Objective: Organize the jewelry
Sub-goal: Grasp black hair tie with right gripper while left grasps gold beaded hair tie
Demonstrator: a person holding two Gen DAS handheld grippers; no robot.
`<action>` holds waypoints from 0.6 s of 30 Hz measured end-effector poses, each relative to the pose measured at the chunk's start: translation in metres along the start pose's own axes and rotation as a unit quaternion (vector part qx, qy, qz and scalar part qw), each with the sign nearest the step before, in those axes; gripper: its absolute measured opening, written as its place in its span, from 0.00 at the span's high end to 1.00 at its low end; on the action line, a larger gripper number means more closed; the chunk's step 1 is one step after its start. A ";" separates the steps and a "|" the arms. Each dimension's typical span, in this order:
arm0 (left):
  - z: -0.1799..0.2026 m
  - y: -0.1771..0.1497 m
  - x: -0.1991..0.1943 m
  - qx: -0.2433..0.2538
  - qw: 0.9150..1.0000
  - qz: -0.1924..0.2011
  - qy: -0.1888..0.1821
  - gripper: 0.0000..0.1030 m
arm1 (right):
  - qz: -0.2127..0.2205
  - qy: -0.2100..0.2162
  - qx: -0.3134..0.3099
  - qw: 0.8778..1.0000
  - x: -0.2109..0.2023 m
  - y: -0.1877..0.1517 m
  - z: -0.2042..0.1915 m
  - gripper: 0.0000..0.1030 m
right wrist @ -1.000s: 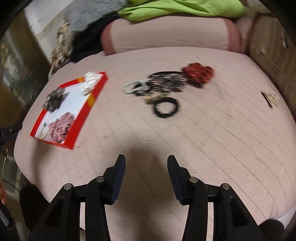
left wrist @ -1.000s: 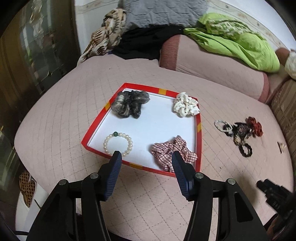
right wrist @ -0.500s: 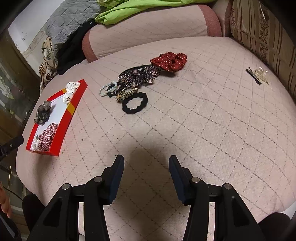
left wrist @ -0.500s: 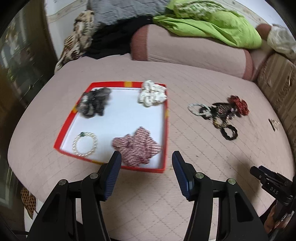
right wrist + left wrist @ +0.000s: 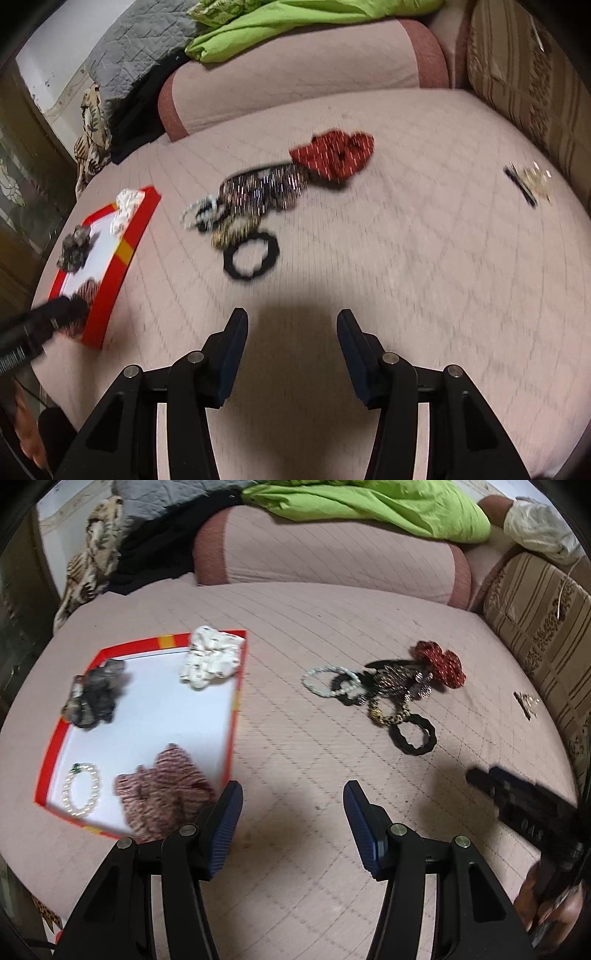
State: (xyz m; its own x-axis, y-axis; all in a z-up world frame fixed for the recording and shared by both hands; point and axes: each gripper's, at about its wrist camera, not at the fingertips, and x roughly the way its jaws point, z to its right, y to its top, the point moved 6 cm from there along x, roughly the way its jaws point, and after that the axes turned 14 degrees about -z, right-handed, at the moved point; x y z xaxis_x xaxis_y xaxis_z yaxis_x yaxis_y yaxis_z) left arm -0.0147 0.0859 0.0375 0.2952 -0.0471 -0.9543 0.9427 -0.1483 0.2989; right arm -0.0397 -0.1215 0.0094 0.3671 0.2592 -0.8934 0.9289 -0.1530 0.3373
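home bedroom: quilted pink bed, bolster at its head, green blanket over bolster.

Dim indoor light, motion blur in both views, fisheye bending with dark corners, soft shadows below each tool.

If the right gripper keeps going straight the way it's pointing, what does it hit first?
Probably bare quilted bed cover: the right gripper is open and empty, and the black hair tie lies slightly left of its line.
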 end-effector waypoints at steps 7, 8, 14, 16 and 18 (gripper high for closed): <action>0.016 0.007 0.024 0.018 1.000 -0.011 -0.012 0.46 | -0.010 -0.006 -0.019 1.000 0.032 0.041 0.000 0.47; 0.017 0.008 0.027 0.018 1.000 -0.012 -0.013 0.46 | -0.015 -0.004 -0.022 1.000 0.039 0.044 -0.002 0.47; 0.027 0.025 0.042 0.011 0.999 -0.025 -0.044 0.46 | -0.018 -0.030 -0.062 0.997 0.060 0.050 -0.017 0.72; 0.030 0.035 0.050 0.001 0.998 -0.030 -0.058 0.46 | -0.018 -0.048 -0.073 0.996 0.062 0.050 -0.016 0.90; 0.035 0.044 0.057 -0.006 0.997 -0.033 -0.072 0.46 | -0.021 -0.062 -0.073 0.995 0.058 0.048 -0.011 0.91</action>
State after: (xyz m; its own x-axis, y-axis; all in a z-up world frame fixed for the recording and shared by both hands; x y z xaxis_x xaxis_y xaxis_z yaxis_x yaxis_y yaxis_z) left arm 0.0385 0.0417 -0.0039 0.2069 -0.1798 -0.9617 0.9615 -0.1441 0.2338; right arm 0.0265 -0.1036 -0.0234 0.3278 0.1414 -0.9341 0.9437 -0.0029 0.3307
